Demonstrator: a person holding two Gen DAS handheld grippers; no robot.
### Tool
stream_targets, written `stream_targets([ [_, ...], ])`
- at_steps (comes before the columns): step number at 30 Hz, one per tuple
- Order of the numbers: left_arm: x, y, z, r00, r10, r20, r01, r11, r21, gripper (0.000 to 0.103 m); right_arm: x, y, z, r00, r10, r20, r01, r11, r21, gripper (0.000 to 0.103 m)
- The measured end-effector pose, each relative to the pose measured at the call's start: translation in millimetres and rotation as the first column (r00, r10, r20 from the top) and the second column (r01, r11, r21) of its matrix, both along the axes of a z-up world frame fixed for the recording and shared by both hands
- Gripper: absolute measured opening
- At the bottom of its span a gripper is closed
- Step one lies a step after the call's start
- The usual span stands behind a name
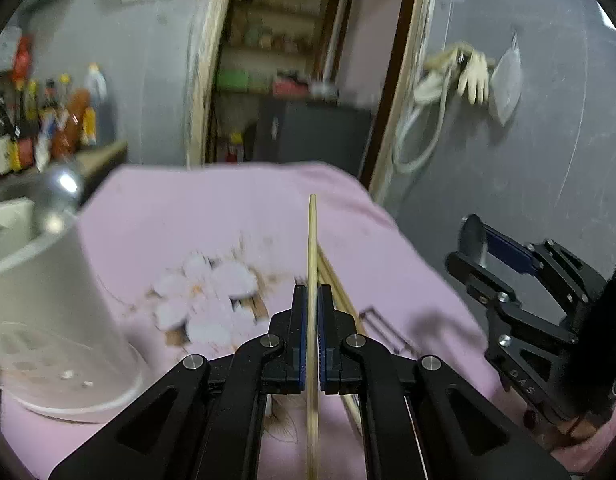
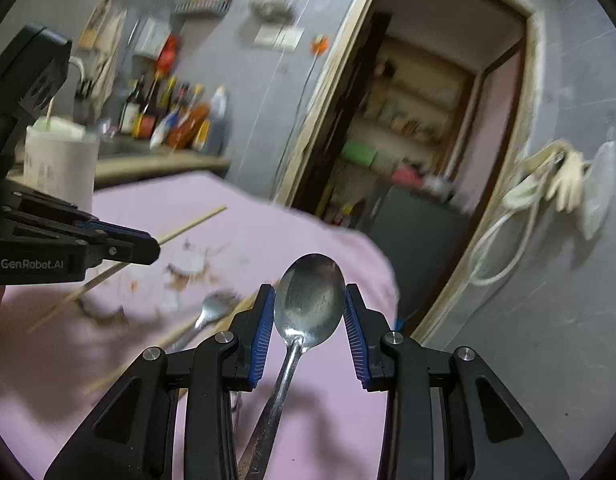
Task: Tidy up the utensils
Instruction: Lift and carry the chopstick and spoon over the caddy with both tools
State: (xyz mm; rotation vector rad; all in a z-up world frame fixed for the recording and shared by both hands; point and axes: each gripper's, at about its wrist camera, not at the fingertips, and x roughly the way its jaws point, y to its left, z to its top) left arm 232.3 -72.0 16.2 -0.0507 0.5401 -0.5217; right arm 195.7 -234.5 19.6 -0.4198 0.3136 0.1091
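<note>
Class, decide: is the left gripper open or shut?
Shut. The left gripper has its blue pads clamped on a single chopstick.

The white holder (image 1: 47, 320) stands at the left of the pink cloth (image 1: 227, 216), blocking that side. Chopsticks (image 2: 119, 268) and a fork (image 2: 209, 312) lie across the middle, while the cloth's far right stretch is bare.
</note>
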Motion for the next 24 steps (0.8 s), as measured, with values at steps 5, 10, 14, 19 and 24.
stream_targets([
  [5, -23, 11, 25, 0.983, 0.064, 0.170, -0.054, 0.996, -0.065, 0.002, -29, 10, 29, 0.979, 0.003, 0.205, -0.006, 1.000, 0.014, 0.032],
  [10, -37, 31, 51, 0.941, 0.153, 0.302, -0.115, 0.983, -0.140, 0.002, -47, 28, 56, 0.930, 0.026, 0.367, -0.031, 0.999, 0.008, 0.032],
  [14, -47, 63, 78, 0.889, 0.230, 0.395, -0.167, 0.968, -0.188, 0.002, -54, 50, 74, 0.884, 0.061, 0.463, -0.074, 0.997, 0.011, 0.032],
  [19, -54, 113, 101, 0.830, 0.326, 0.453, -0.240, 0.941, -0.239, 0.003, -51, 80, 90, 0.843, 0.120, 0.524, -0.161, 0.986, 0.034, 0.032],
  [24, -50, 176, 113, 0.778, 0.439, 0.449, -0.327, 0.894, -0.307, 0.003, -33, 119, 103, 0.809, 0.174, 0.561, -0.249, 0.967, 0.060, 0.032],
])
